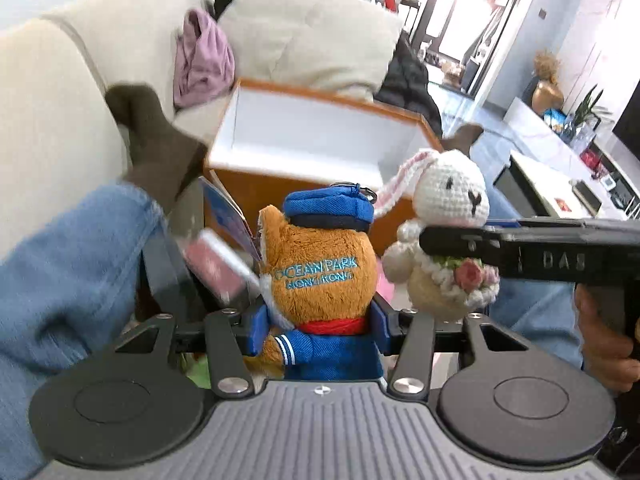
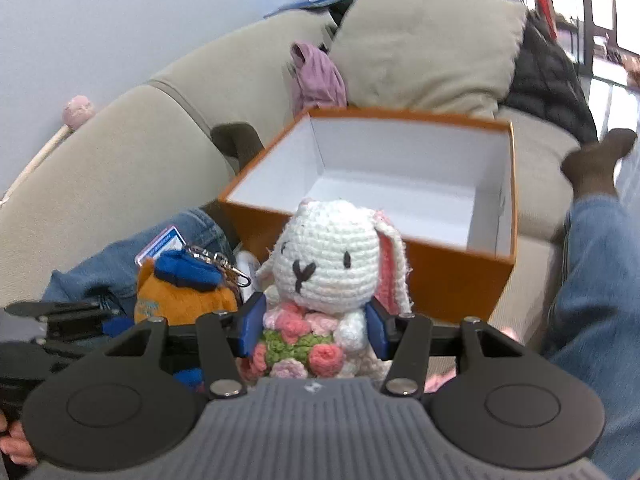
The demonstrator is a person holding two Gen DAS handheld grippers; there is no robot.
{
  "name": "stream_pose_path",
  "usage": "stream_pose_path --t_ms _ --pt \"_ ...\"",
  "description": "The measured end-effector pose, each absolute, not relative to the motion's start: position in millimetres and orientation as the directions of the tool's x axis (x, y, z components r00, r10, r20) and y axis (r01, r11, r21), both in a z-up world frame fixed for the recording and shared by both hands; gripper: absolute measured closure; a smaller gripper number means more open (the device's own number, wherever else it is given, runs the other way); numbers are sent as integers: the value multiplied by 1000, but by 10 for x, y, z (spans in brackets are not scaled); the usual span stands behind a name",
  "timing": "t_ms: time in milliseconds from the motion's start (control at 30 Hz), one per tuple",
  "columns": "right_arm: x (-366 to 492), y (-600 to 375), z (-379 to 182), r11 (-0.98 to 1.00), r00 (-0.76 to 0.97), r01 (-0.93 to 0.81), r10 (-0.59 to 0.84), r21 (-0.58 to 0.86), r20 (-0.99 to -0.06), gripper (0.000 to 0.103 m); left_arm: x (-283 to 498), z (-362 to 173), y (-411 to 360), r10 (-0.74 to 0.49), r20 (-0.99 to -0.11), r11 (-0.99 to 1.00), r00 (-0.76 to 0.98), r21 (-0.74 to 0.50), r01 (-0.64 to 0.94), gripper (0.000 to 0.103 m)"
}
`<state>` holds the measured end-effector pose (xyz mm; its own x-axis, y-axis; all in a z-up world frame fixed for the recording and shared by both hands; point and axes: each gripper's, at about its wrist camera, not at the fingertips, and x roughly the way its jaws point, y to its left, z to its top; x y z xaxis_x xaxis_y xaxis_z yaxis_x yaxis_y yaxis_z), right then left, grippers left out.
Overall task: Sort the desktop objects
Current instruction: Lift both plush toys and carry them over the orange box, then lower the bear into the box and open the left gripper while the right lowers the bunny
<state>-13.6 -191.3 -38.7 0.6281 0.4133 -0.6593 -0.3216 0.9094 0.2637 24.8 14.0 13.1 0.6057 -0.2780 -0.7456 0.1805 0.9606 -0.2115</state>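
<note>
An orange plush bear (image 1: 320, 276) in a blue sailor cap and suit sits between the blue pads of my left gripper (image 1: 318, 328), which is shut on its body. A white crocheted rabbit (image 2: 332, 276) holding a pink and green bouquet is clamped at the waist by my right gripper (image 2: 316, 328). Both toys hang in the air in front of an open orange box (image 2: 452, 280) with a white inside. In the left wrist view the rabbit (image 1: 452, 200) appears at the right, held by the right gripper's black body (image 1: 540, 252). The bear (image 2: 180, 292) shows at the left in the right wrist view.
The box (image 1: 248, 184) rests on a beige sofa (image 2: 120, 160) between a person's legs in blue jeans (image 1: 60, 280) and brown socks (image 2: 596, 164). A purple cloth (image 1: 204, 60) and a cushion (image 2: 424, 44) lie behind it. Small cards (image 1: 224, 216) lie beside the box, below the bear.
</note>
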Motion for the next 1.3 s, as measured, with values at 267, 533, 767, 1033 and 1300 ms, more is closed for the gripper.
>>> stream_pose_path --t_ms 267,533,767,1033,1300 --pt "154 -1926 55 903 695 -362 426 231 -579 49 714 679 197 -286 -646 958 708 -214 191 46" --pt "695 -1953 323 933 789 -313 359 176 -499 49 1279 927 39 -289 -599 957 747 -192 216 46" --pt "1358 -1943 -84 941 716 -263 338 213 -610 49 1859 401 -49 -290 -689 957 664 -218 191 46" --pt "1892 -1871 -790 932 551 -233 361 277 -752 49 2180 -104 -241 -271 -769 956 579 -147 253 46" --pt "2166 -1852 -1083 937 461 -187 350 296 -815 48 2470 -443 -352 -199 -833 958 516 -54 282 46"
